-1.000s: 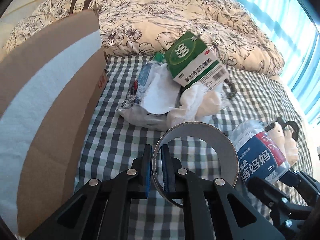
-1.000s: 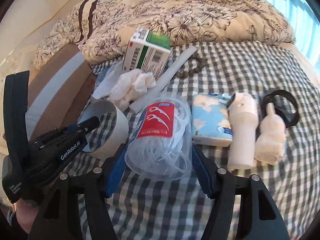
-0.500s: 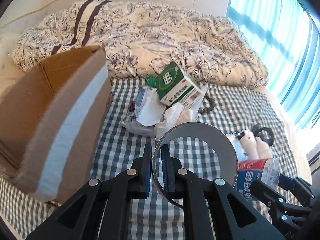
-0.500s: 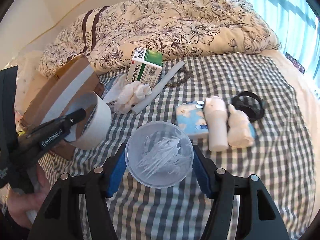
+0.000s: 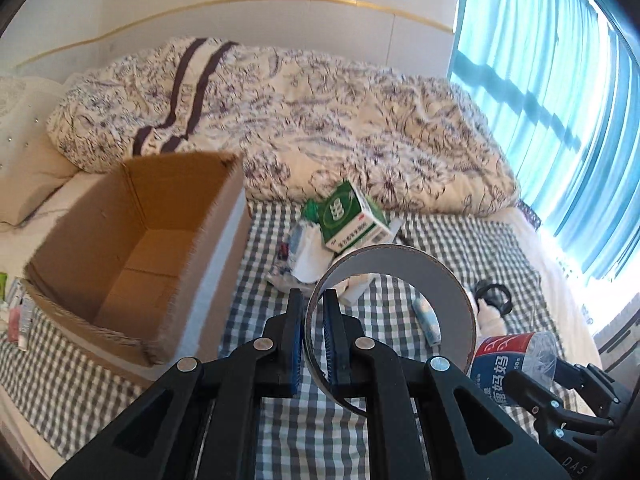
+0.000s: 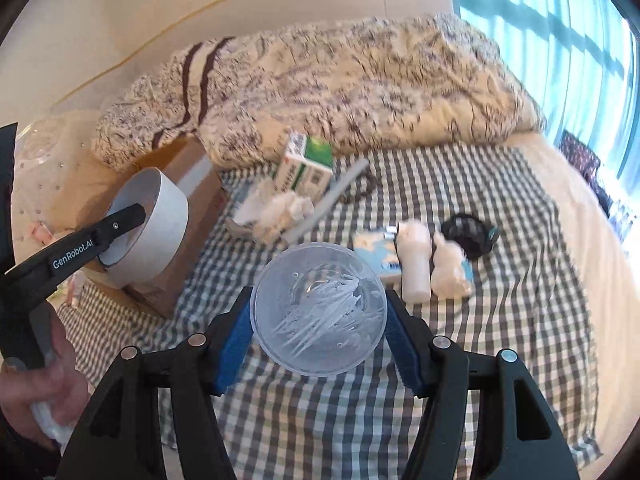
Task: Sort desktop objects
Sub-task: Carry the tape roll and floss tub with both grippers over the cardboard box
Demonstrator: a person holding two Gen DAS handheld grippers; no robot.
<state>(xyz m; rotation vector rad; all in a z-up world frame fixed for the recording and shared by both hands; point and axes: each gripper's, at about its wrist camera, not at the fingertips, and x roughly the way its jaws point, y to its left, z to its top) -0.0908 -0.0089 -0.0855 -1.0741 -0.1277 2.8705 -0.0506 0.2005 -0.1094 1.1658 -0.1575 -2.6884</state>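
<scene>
Mid-carry: the left gripper (image 5: 314,344) pinches the wall of a grey tape roll (image 5: 390,312) beside the open brown cardboard box (image 5: 132,256) (apparently empty), the right gripper (image 6: 320,330) clamps a clear plastic floss-pick tub (image 6: 320,308); next, probably, both get released over the box.

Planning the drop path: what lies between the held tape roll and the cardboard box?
In the left wrist view, only bare checked cloth separates the tape roll from the cardboard box.

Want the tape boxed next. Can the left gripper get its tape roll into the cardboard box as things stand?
Probably yes: the left gripper holds the tape roll up beside the cardboard box, whose top is open with nothing between.
</scene>
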